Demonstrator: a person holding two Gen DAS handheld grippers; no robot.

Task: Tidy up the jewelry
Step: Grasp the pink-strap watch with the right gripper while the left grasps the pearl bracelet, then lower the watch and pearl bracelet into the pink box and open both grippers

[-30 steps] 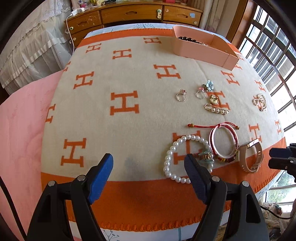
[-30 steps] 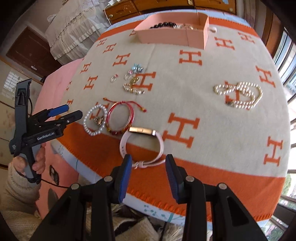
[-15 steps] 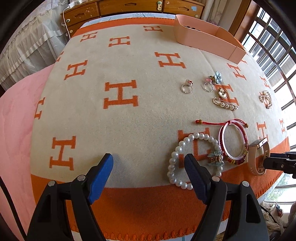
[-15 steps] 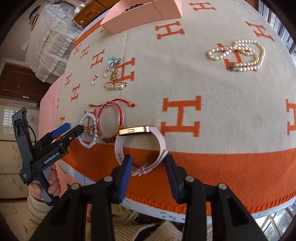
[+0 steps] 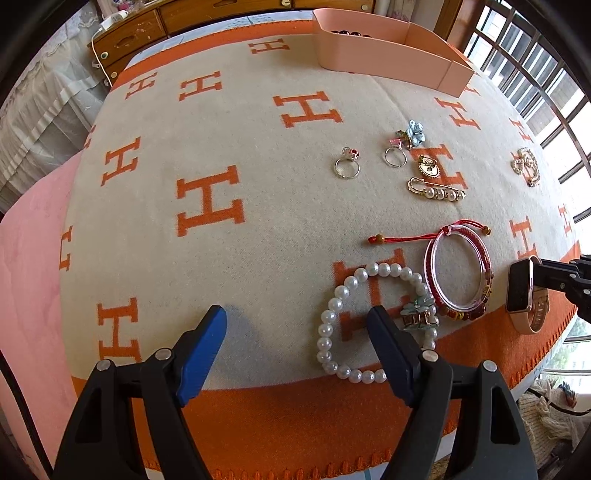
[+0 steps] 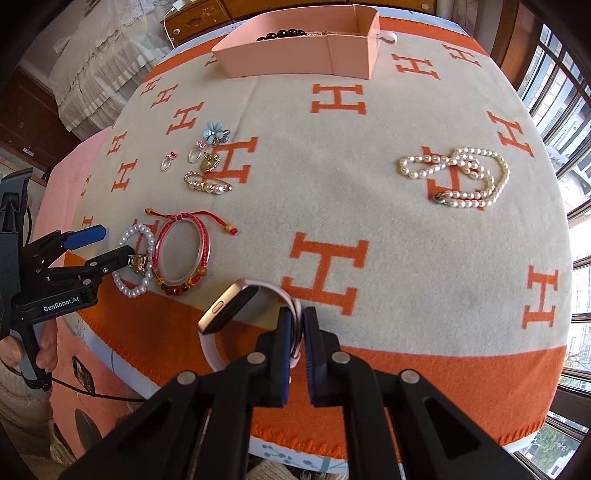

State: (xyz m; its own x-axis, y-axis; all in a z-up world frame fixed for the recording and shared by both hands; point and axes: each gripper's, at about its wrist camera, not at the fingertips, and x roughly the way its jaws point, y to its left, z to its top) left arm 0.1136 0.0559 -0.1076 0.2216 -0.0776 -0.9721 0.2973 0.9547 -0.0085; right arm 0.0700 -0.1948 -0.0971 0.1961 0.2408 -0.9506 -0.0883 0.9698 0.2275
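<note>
Clamping the pink strap of the watch [image 6: 236, 310], the right gripper [image 6: 295, 332] has just closed its jaws on the band; the pads press it from both sides, and the gold case tilts up off the blanket [image 6: 369, 192], which suggests a lift is under way or about to start. Gripping the soft strap rather than the hard case probably gives a surer hold. The left gripper [image 5: 295, 343] hangs with its jaws wide apart, holding nothing; one finger is over the pearl bracelet [image 5: 343, 321], likely its next pick.

The rest of the jewelry lies on the blanket: a red bangle [image 5: 458, 277] just beside the pearl bracelet, two rings [image 5: 347, 166], a flower piece [image 5: 415, 131], a gold pin [image 5: 436, 190] farther in, and a pearl necklace [image 6: 461, 177] heaped well apart to the right. The pink tray [image 6: 295, 59] sits at the far edge of the blanket with dark beads already in one compartment, so the sorting looks begun but mostly unfinished.

The surface is a cream blanket with orange H marks and an orange border, spread over what seems a raised desk or bed; I cannot tell which. Its nap should keep small pieces from rolling. Behind stand a wooden dresser [image 5: 147, 26] and white ruffled bedding [image 6: 103, 62]; barred windows [image 5: 535, 85] give daylight on the right.
</note>
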